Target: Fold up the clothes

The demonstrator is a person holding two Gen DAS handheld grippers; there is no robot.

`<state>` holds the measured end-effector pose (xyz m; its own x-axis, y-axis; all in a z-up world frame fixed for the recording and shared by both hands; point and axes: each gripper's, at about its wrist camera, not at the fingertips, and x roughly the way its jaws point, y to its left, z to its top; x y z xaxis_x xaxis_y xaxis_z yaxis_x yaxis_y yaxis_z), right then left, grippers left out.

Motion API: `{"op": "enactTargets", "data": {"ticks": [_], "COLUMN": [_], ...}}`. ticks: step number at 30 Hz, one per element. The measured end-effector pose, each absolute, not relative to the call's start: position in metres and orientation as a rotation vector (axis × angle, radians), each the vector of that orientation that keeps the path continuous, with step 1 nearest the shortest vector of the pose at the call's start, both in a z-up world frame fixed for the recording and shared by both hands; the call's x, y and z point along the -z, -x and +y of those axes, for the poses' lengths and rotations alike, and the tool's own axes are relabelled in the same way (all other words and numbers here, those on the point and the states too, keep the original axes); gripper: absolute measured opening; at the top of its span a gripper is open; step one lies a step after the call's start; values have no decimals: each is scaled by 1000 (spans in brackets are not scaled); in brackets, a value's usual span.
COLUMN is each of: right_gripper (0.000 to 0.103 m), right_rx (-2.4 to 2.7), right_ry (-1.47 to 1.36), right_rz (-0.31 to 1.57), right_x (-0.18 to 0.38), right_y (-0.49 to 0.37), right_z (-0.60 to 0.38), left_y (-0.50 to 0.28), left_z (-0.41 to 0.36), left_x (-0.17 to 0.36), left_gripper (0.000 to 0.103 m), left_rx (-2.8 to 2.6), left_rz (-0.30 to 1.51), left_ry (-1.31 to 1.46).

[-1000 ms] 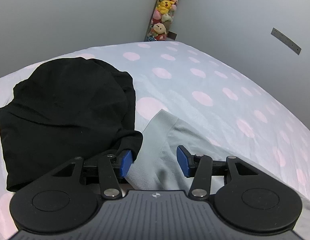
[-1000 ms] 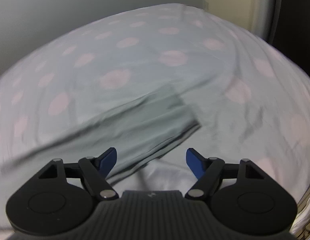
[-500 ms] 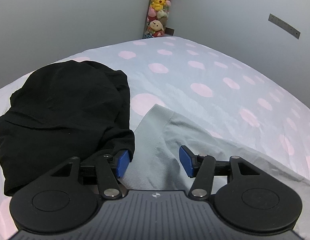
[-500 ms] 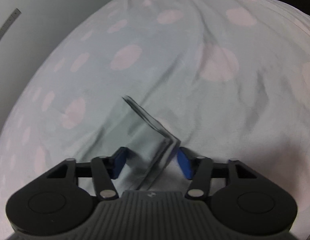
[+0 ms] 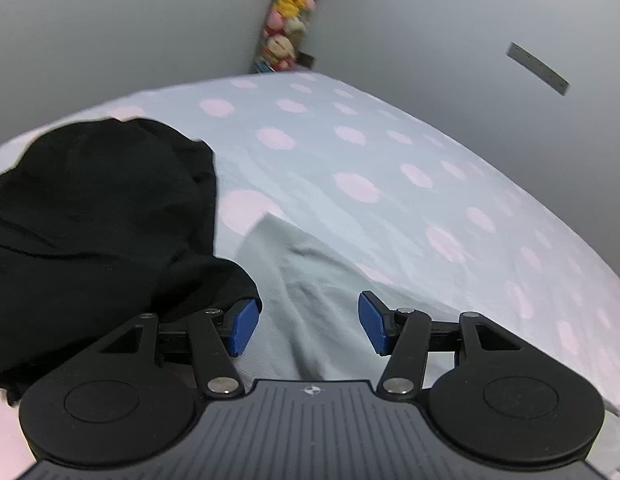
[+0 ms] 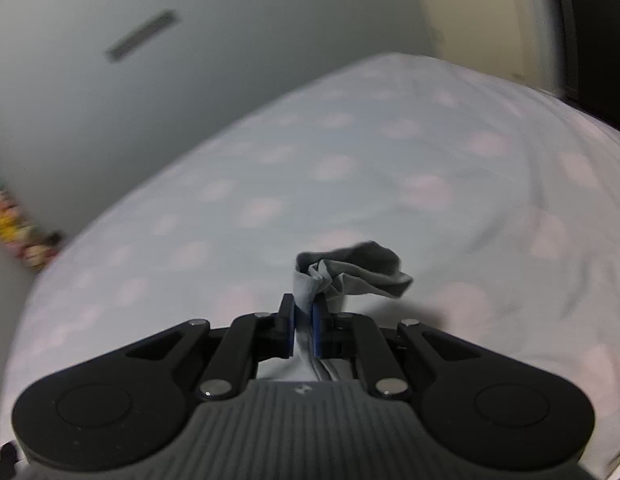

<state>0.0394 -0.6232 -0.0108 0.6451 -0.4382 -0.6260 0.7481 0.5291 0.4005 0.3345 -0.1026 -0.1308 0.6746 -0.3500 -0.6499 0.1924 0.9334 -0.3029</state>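
Note:
A pale grey-green garment (image 5: 310, 280) lies on the polka-dot bed sheet (image 5: 349, 152), running under my left gripper (image 5: 306, 322), which stands open just above it with nothing between its blue pads. A crumpled black garment (image 5: 98, 216) lies to the left, its edge touching the left pad (image 5: 242, 320). In the right wrist view my right gripper (image 6: 304, 330) is shut on a bunched end of the grey-green garment (image 6: 349, 276), lifted above the sheet (image 6: 349, 168); the cloth flops to the right past the fingertips.
Grey walls close the bed on two sides. A column of plush toys (image 5: 288, 32) hangs in the far corner. A dark opening and a cream door (image 6: 489, 20) stand beyond the bed's far right edge.
My right gripper closed on the end of the grey-green garment and lifted it off the sheet. The left gripper stayed open and shifted only slightly.

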Motion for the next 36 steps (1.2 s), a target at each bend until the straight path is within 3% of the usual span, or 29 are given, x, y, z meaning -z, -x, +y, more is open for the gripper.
{"op": "enactTargets", "data": {"ticks": [3,7,13,16,25,36], "right_gripper": [10,10,10,9,9,9], "right_rx": [635,484,278,193,18,-116], "right_ry": [-666,-613,-558,-526,-329,-202], "right_rz": [459,427,475,500,584,674], "right_x": [-25,-67,-79,-69,4,91], "right_y": [-68,-112,-197,-240,-342,-380], "right_z": [-579,-513,-410,-359,-224,-156], "left_y": [-332,-327,-337,-347,-366,-378], "left_z": [-103,-95,-53,-30,8,26], "left_x": [128,114,113,123,146,162], "left_gripper": [41,34,19,13,13,13], "left_rx": [390,458,504,486,470,434], "left_rz": [795,776,776,791,784,767], "left_ry": [213,223,376,475,664,767]}}
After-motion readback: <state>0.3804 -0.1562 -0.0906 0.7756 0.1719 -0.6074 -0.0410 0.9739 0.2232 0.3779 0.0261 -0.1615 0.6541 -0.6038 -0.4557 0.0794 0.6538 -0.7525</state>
